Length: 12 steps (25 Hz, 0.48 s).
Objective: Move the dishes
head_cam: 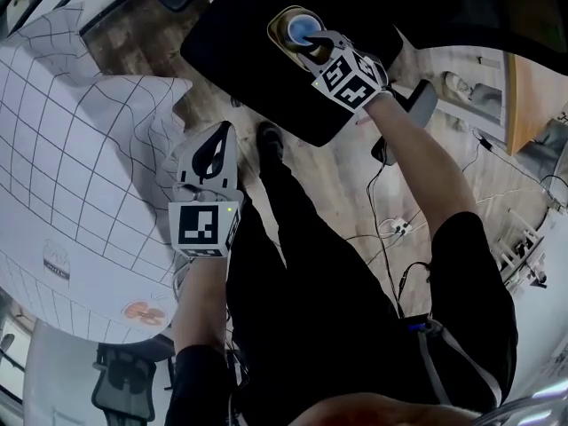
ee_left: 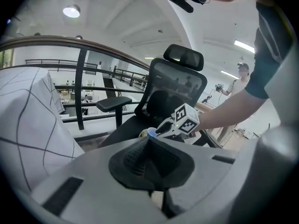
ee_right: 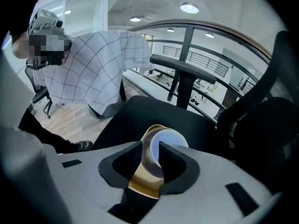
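A gold plate [head_cam: 282,23] with a small white-and-blue bowl [head_cam: 303,30] on it lies on the black seat of an office chair [head_cam: 257,60]. My right gripper [head_cam: 312,47] reaches down onto their near edge. In the right gripper view its jaws [ee_right: 150,153] stand apart astride the rim of the plate [ee_right: 145,181] and the bowl [ee_right: 170,141], and the pads do not press. My left gripper [head_cam: 217,140] hangs lower left, beside the tablecloth, its jaws shut to a point [ee_left: 149,141] with nothing in them. From there I see the bowl [ee_left: 151,133] and the right gripper [ee_left: 161,130].
A table under a white checked cloth [head_cam: 80,149] fills the left. The chair has a backrest [ee_left: 180,83] and an armrest [ee_right: 187,66]. Cables [head_cam: 399,224] trail over the wooden floor at right. A second chair [head_cam: 124,375] stands at the bottom left.
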### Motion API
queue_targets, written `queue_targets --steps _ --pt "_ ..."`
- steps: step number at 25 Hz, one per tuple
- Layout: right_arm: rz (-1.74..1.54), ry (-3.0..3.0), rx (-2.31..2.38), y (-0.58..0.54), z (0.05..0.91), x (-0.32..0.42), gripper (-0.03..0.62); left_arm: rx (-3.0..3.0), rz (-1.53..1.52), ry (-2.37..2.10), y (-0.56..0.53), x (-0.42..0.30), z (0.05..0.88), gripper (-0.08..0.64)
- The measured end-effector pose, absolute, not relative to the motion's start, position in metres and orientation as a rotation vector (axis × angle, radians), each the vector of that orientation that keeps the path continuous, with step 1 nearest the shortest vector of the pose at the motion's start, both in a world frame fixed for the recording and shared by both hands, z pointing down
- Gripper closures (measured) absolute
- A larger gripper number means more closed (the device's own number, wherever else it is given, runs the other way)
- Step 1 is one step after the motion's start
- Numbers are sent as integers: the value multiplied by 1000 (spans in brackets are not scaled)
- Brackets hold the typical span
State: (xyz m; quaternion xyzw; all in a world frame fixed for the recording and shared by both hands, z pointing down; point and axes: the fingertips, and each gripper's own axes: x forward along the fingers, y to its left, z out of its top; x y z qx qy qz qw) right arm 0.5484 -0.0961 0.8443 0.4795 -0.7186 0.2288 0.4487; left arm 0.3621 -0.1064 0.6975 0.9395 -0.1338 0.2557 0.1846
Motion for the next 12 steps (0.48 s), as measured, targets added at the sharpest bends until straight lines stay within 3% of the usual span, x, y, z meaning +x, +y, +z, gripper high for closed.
queue_targets --steps 12 --pt "560 -1627 995 -97 881 552 488 2638 713 -418 -97 348 687 555"
